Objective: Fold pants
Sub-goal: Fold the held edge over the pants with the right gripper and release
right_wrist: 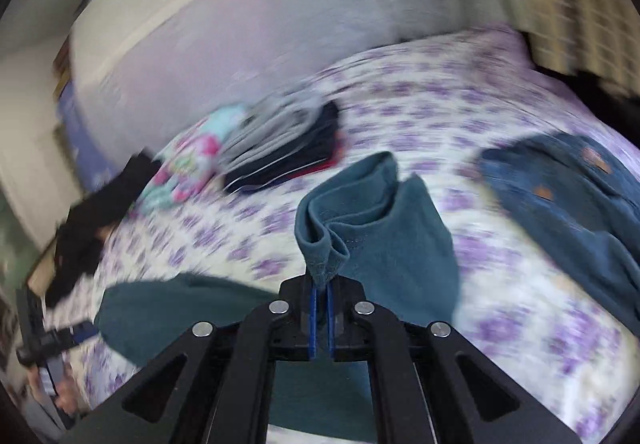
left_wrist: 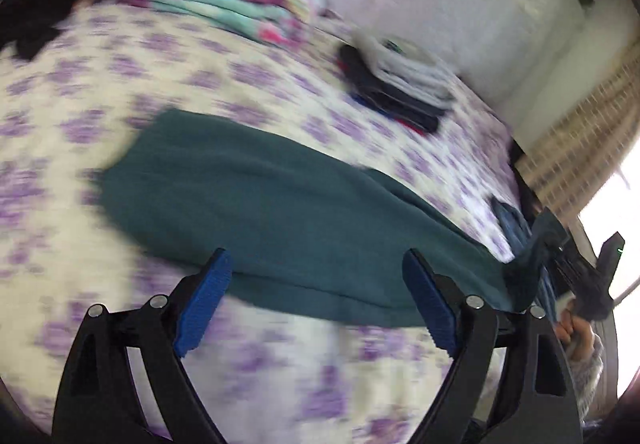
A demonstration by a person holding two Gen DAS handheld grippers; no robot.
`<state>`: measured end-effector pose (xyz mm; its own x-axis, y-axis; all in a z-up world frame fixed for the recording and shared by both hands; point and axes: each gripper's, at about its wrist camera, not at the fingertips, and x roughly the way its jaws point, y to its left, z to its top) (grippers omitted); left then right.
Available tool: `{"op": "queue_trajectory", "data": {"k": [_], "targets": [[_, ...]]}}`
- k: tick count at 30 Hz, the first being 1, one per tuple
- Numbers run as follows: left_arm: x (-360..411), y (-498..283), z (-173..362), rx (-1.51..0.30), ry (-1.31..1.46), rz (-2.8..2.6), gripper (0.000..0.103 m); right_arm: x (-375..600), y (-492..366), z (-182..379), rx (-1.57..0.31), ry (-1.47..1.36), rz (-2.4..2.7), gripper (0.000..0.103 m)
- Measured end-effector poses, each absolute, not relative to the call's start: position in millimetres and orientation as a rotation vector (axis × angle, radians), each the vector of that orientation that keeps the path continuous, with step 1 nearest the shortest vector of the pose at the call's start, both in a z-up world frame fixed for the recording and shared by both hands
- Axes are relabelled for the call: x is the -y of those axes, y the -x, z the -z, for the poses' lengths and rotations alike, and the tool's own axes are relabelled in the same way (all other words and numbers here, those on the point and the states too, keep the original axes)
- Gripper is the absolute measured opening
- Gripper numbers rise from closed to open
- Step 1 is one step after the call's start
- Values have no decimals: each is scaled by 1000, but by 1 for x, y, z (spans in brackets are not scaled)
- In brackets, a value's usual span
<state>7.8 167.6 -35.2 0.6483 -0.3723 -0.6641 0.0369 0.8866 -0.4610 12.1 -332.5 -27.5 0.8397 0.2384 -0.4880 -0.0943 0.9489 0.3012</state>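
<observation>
progress: teal pants (left_wrist: 280,204) lay flattened in a long band across the purple-flowered bedspread (left_wrist: 80,104); looked like legs already laid together lengthwise, judged partway. One end was lifted off the bed, so the crosswise fold was not yet done.
left over: bring the lifted end over onto the flat part, then smooth. Probably one or two folds to go.
left gripper (left_wrist: 316,300): jaws stood wide apart, nothing between the blue pads. Near edge of the pants ran just beyond the fingertips, across the gap; no contact that could be seen.
right gripper (right_wrist: 320,308): jaws were clamped tight on a bunched corner of the pants' hem, the cloth standing up out of the pads and draping away toward the bed. Left wrist view showed the same end held up at the far right.
pants vs jaws: the flat end lay to the left, under and ahead of the open jaws; the pinched end was to the right.
surroundings: folded stack (right_wrist: 280,152) and jeans (right_wrist: 568,196) lay well apart from the pants. Both views were blurred.
</observation>
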Motion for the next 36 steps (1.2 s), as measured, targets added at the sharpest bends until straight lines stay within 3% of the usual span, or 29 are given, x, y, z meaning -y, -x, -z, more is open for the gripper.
{"op": "queue_trajectory", "data": {"k": [7, 11, 20, 21, 22, 23, 26, 31, 33, 36], "targets": [[-231, 12, 45, -814, 470, 103, 85, 156, -62, 87, -784, 33, -419, 4], [-228, 17, 53, -829, 464, 132, 86, 133, -53, 102, -803, 160, -390, 9], [-223, 5, 70, -858, 473, 157, 88, 128, -51, 103, -815, 157, -427, 10], [-222, 6, 70, -860, 467, 156, 88, 125, -49, 102, -815, 149, -462, 18], [-221, 5, 71, -863, 463, 154, 88, 121, -45, 101, -833, 133, -536, 44], [-221, 5, 71, -867, 462, 153, 88, 117, -41, 100, -856, 117, -611, 55], [-221, 4, 71, -873, 470, 150, 89, 113, -30, 91, -830, 127, -658, 56], [-218, 0, 71, -883, 455, 144, 89, 167, -61, 60, -704, -106, -414, 54], [-218, -3, 72, -890, 461, 137, 90, 178, -83, 71, -737, -98, -271, 46], [-217, -7, 73, -894, 463, 130, 91, 156, -92, 104, -865, 44, -255, 47]]}}
